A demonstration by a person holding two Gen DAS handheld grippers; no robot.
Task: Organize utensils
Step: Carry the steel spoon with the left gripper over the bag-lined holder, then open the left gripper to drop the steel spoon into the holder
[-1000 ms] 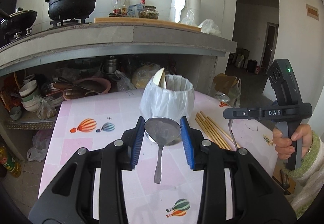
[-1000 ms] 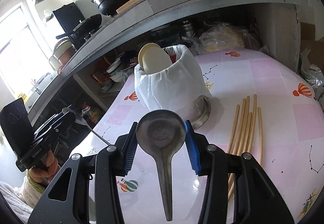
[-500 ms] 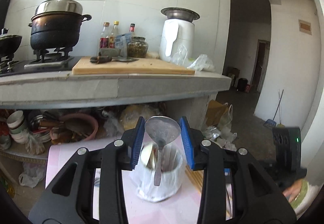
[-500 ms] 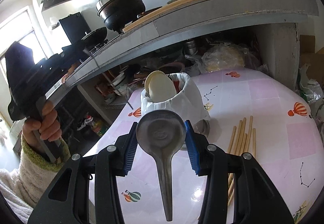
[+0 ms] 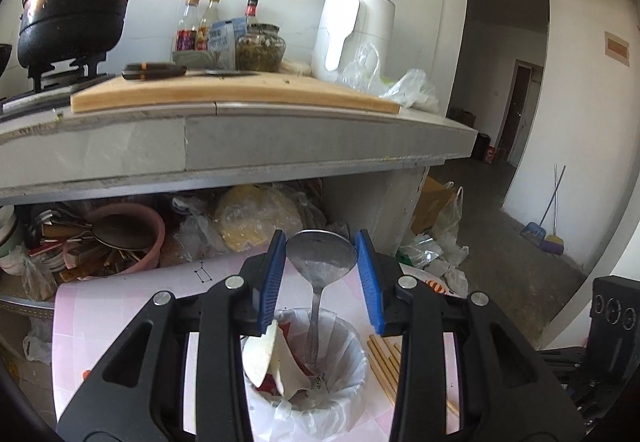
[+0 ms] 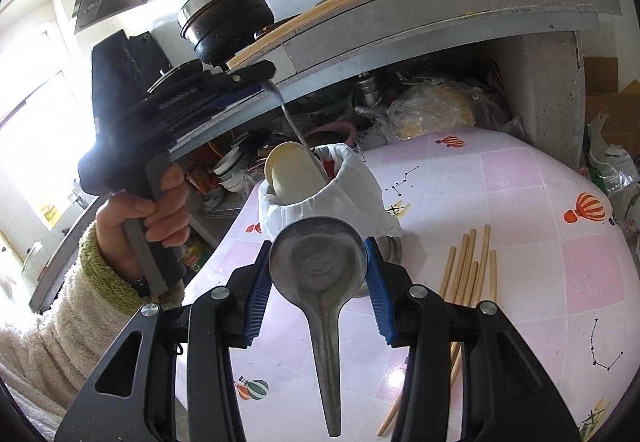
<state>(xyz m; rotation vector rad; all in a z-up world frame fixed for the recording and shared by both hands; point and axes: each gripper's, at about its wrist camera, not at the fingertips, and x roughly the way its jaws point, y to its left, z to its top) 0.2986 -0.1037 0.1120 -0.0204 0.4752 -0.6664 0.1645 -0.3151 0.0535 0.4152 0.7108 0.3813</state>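
Two metal spoons in play, one per gripper. Left gripper (image 5: 322, 278) is clamped partway closed on the bowl of a dull, scuffed steel spoon (image 5: 320, 258); bowl sits flat between the blue pads, thin handle hangs down. Handle tip is inside the mouth of the white bag-lined container (image 5: 352, 338) directly below. From the right wrist camera the same spoon's handle (image 6: 296, 130) slants from the left gripper (image 6: 256, 74) down into the container (image 6: 352, 186).

Right gripper (image 6: 318, 274) likewise grips a second, broader spoon (image 6: 318, 266) by its bowl, jaws partly closed; handle points back toward the camera, above the pink patterned table (image 6: 520, 178), just short of the container.

Container already holds one pale, cream-coloured spoon (image 6: 294, 174), plus reddish items, not identifiable.

Chopsticks (image 6: 472, 266): loose bundle lying flat on the table right of the container, roughly six, count uncertain where they overlap.

A hand (image 6: 152, 210) in a fuzzy sleeve holds the left gripper's handle.
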